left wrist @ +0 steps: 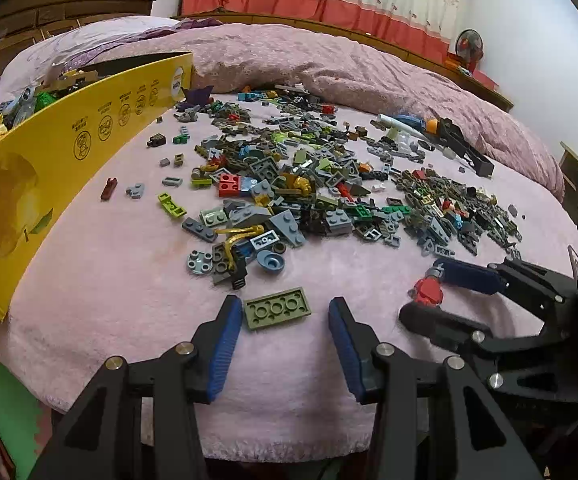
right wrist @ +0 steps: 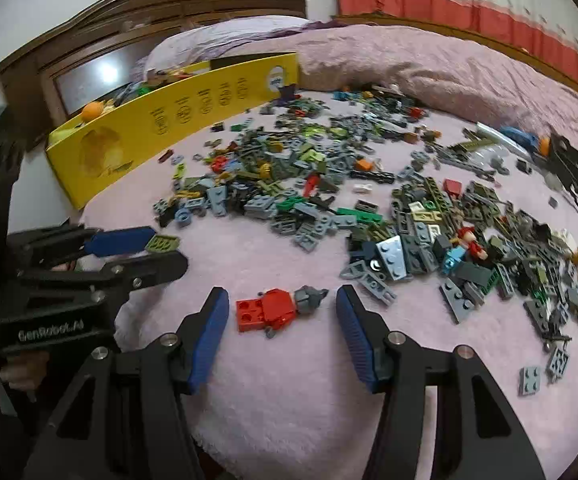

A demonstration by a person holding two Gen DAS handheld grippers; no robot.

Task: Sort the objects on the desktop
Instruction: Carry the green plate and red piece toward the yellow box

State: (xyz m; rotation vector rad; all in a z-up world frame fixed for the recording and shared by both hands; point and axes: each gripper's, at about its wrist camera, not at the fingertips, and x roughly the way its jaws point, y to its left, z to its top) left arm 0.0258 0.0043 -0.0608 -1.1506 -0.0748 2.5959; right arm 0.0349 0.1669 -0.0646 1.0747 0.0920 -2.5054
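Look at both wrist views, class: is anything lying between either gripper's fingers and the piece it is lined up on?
Nothing visible. The olive plate lies alone on the pink blanket between the open fingers of the left gripper. The red figure lies likewise inside the open right gripper. The brick pile sits beyond both.
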